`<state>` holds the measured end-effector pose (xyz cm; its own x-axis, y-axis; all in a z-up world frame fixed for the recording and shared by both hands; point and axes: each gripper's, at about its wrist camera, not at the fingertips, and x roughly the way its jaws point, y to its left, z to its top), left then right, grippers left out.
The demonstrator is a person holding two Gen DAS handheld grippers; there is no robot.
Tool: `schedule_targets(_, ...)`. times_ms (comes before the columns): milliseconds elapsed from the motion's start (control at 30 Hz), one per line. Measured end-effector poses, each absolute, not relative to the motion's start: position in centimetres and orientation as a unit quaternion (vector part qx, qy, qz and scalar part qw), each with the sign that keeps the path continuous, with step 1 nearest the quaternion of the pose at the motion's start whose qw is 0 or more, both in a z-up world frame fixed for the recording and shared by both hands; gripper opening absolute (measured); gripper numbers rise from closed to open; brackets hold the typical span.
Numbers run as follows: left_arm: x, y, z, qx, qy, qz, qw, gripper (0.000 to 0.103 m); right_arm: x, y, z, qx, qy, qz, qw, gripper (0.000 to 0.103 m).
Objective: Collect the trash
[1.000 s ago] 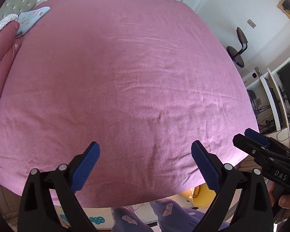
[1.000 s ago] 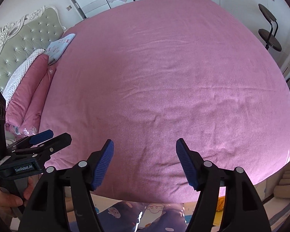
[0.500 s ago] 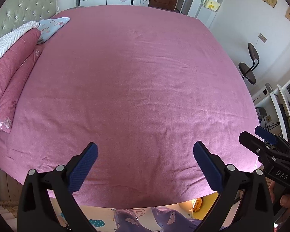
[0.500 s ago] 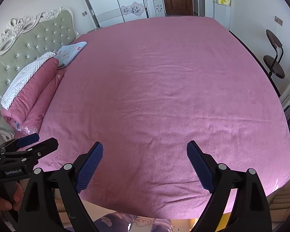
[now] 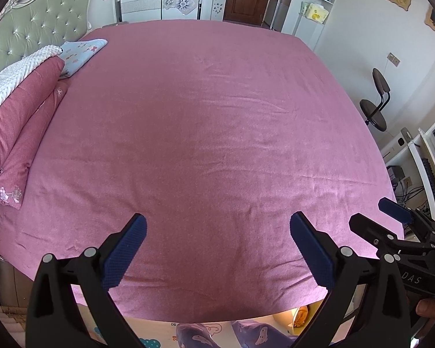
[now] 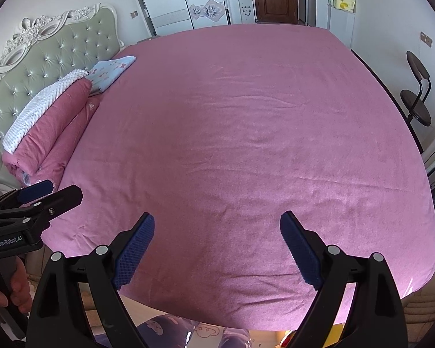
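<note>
Both jaw sets have just been opening and stand apart with nothing between them: left hand-held gripper [image 5: 217, 249], right hand-held gripper [image 6: 217, 246]. No trash is seen on the pink bed [image 5: 217, 130], so direction, long axis and nearer hand cannot be told. Only a yellow object [image 5: 300, 316], unidentified, is glimpsed on the floor at 5 o'clock past the bed edge, likely nearer the right hand.

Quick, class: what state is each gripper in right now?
Left gripper: open, nothing between its jaws.
Right gripper: open, holding nothing; its jaws have just been opening.
</note>
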<state>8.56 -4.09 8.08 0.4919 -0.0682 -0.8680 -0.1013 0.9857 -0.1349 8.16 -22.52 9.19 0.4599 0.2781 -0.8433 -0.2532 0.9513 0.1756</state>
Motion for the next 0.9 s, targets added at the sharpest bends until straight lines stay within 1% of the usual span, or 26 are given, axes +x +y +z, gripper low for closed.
schedule_targets(667,9.5,-3.1,9.3,-0.093,0.49,0.017,0.867,0.099,8.6,-22.4,8.7,0.027,0.505,0.153,0.849,0.085)
schedule_targets(900,9.7,-2.2,9.3,-0.116,0.495,0.019,0.861,0.099,8.5,-22.2,8.7,0.029,0.504,0.15,0.85,0.085)
